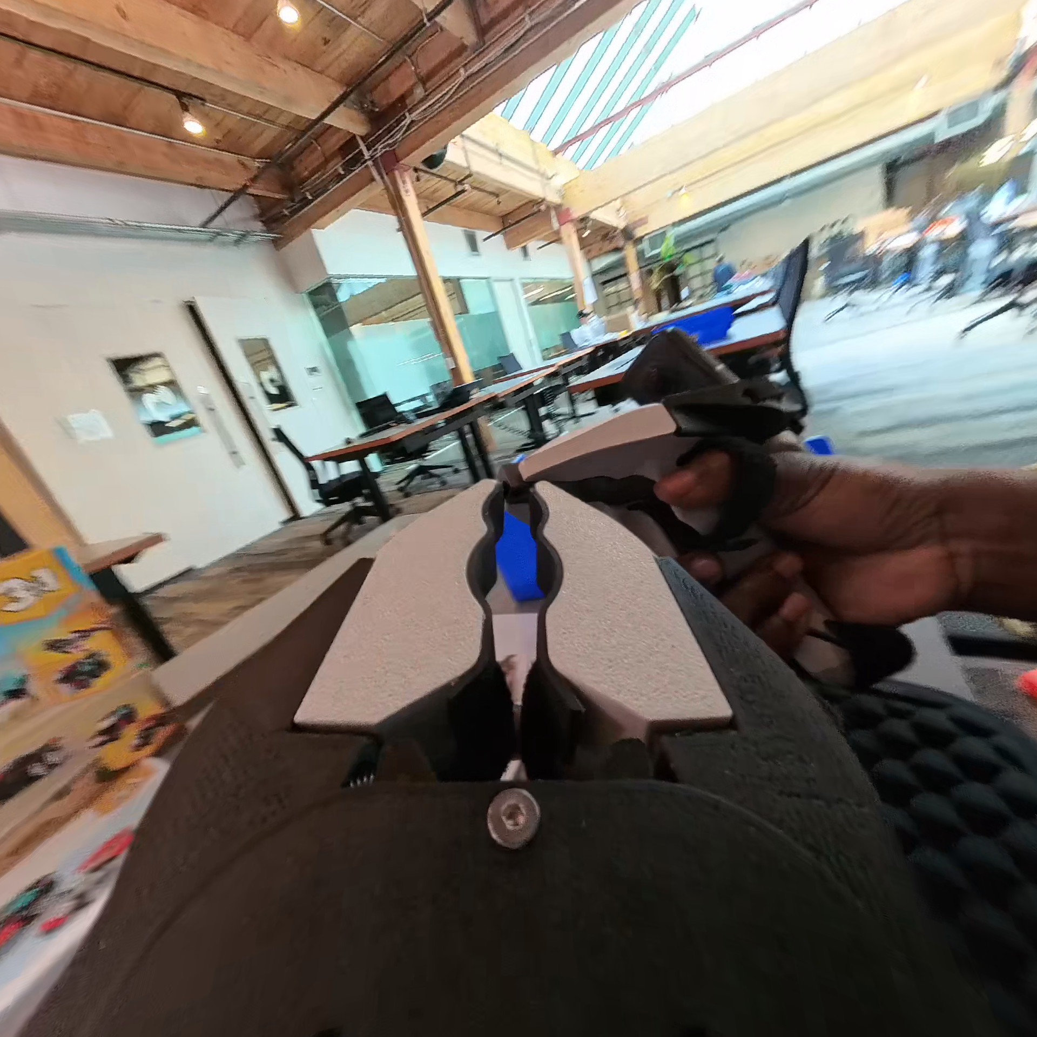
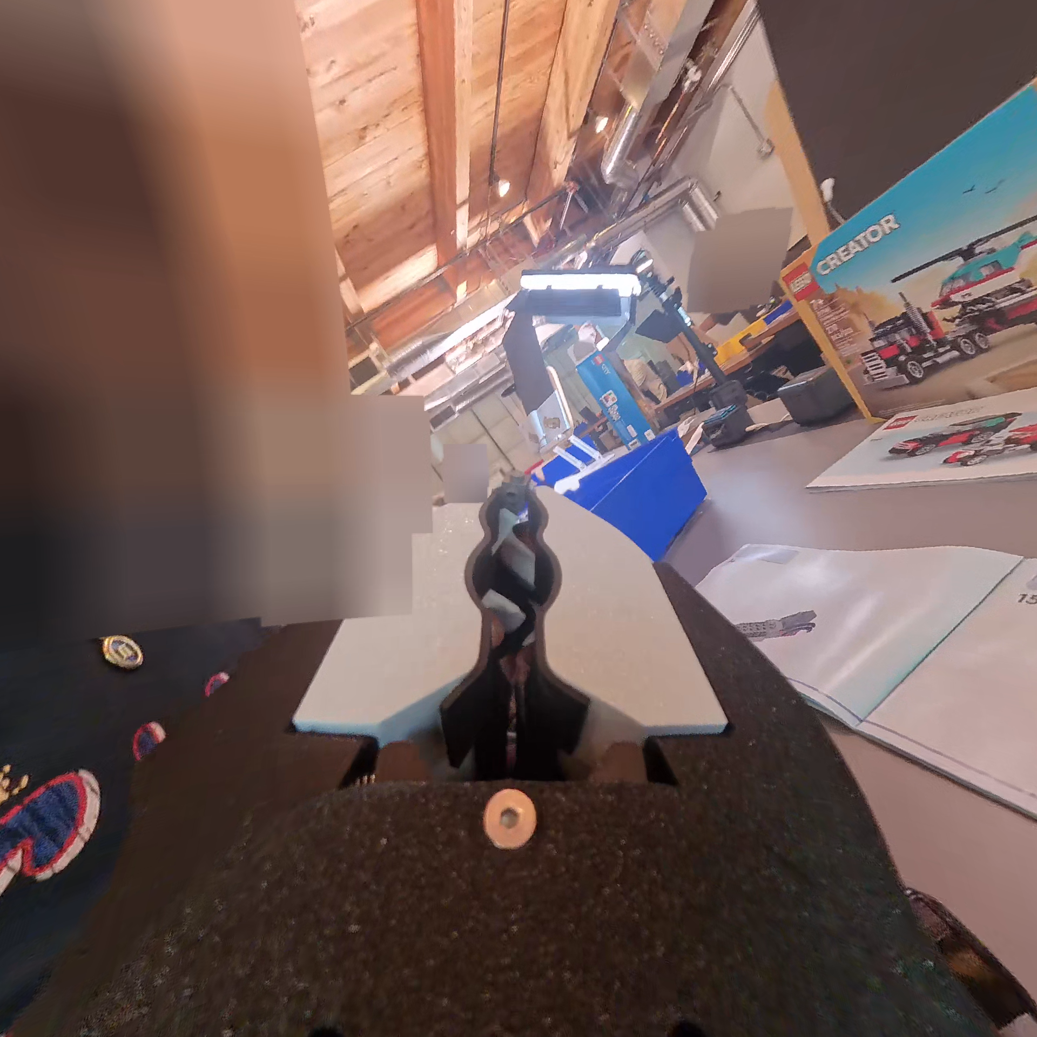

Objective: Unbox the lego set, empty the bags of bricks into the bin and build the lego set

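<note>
Lego box (image 2: pixel 920 303) stands upright at the far right of the grey table (image 2: pixel 785 505), closed manual (image 2: pixel 931 449) flat in front of it, open manual (image 2: pixel 875 634) nearer, blue bin (image 2: pixel 645 494) further left. Both grippers are raised and meet tip to tip: left gripper (image 1: pixel 517 494) nearly closed, right gripper (image 2: pixel 516 494) likewise, a hand (image 1: pixel 875 555) behind it. Each seems to pinch a small dark piece (image 2: pixel 513 483) at the tips, probably a brick, too blurred to confirm; loose bricks (image 1: pixel 33 903) lie near left.
</note>
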A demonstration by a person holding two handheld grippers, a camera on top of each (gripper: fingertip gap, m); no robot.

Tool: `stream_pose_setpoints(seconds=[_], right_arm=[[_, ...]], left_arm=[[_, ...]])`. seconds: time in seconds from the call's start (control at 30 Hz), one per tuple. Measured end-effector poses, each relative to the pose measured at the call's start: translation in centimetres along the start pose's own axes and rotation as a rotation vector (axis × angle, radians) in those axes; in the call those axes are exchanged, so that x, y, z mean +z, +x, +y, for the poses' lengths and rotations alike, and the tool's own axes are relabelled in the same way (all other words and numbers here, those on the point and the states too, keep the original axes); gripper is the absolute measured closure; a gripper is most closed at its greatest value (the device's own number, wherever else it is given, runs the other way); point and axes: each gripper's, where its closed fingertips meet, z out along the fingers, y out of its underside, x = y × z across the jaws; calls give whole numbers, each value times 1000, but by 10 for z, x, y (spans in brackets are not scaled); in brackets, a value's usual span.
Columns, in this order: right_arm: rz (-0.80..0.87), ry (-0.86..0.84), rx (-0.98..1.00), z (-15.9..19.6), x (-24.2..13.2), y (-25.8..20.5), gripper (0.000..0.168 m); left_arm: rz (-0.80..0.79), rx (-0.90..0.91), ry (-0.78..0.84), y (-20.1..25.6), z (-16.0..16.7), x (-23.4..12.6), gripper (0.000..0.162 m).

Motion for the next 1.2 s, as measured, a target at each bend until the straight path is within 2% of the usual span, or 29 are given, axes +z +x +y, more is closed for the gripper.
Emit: stream_pose_setpoints(seconds=[0.03,0.17,0.23,0.3,0.47,1.0,1.1,1.2], right_arm=[[-8,-29,-30,1,0,-2,158],[-74,-222,-335,4,-7,-13,149],[-129,-354,-495,6,-11,-19,152],[-203,-473,-554,11,-12,-26,153],[-321,-695,-530,29,-14,-30,156],[-314,-733,-509,34,-21,-26,158],[-276,-732,-504,32,-22,-21,148],[-291,-758,-491,36,-25,-21,158]], left_arm=[[36,-66,24,2,-1,-2,154],[262,-431,121,10,-12,-14,154],[367,-542,128,15,-13,-20,155],[439,-572,100,23,-11,-23,154],[533,-551,45,38,-7,-27,154],[567,-543,32,43,-3,-27,154],[564,-552,34,42,-2,-26,154],[554,-564,42,40,-1,-26,161]])
